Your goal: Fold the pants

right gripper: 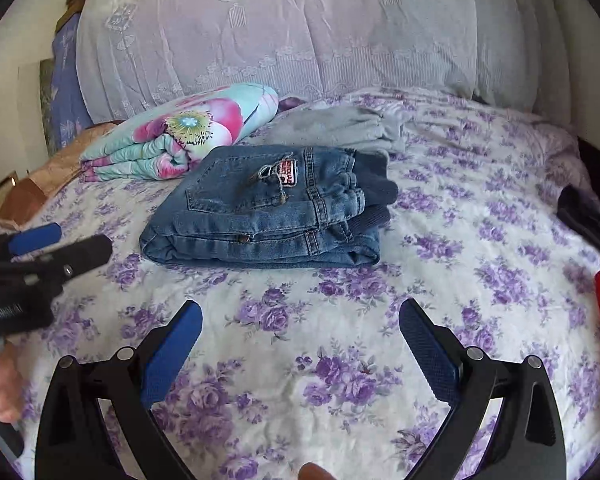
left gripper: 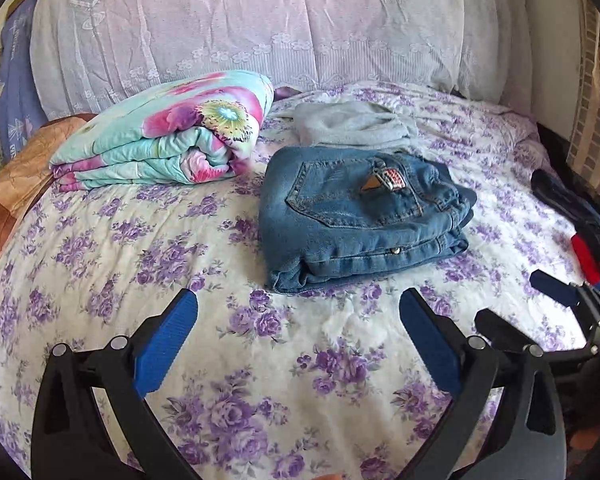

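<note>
The jeans [left gripper: 360, 216] lie folded into a compact, several-layer stack on the bed [left gripper: 260, 360], near its middle, ahead of both grippers and touched by neither. Denim of this weight is judged soft but fairly heavy and not slippery; the stack should keep its shape if lifted from underneath. The thick folded edge facing the cameras looks like the firmest place to take hold; the gathered waistband end is bulkier and looser.

A small sewn patch [right gripper: 289, 172] sits by the back pocket; its lettering is too small to read. A white marking on the left gripper's body in the right wrist view is blurred.

The left gripper [left gripper: 300, 320] and the right gripper [right gripper: 300, 328] both have fingers spread wide, with nothing between them.

A folded floral quilt [left gripper: 160, 132] lies beside the jeans, a grey garment [left gripper: 352, 122] behind them.
</note>
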Available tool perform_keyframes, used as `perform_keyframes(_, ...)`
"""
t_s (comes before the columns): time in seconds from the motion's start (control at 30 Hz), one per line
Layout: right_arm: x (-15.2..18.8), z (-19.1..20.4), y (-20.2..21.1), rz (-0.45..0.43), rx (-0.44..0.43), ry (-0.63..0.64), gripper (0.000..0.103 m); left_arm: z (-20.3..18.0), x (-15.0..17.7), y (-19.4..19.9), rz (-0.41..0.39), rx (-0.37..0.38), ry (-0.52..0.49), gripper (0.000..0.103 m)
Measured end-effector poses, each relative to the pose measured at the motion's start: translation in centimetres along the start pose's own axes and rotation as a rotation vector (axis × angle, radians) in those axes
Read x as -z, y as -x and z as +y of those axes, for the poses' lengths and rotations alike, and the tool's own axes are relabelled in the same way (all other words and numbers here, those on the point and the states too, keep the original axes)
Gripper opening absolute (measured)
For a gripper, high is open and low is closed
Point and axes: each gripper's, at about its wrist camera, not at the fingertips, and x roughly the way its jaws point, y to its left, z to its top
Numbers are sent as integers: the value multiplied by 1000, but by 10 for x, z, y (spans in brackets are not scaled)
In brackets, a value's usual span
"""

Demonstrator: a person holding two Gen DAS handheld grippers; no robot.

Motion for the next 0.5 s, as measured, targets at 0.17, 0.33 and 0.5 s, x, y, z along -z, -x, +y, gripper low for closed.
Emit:
perform_keyframes(0.17,6,1,9,-30,67,9,99,2,2,6,-3,3,20,99)
perform_keyframes(0.33,10,0,14,-45,71,6,99,-9,5,11,-9,7,-34,99)
perform_keyframes(0.5,12,2,13,-37,57,18,99,-11,10,12,-4,3,-40,99)
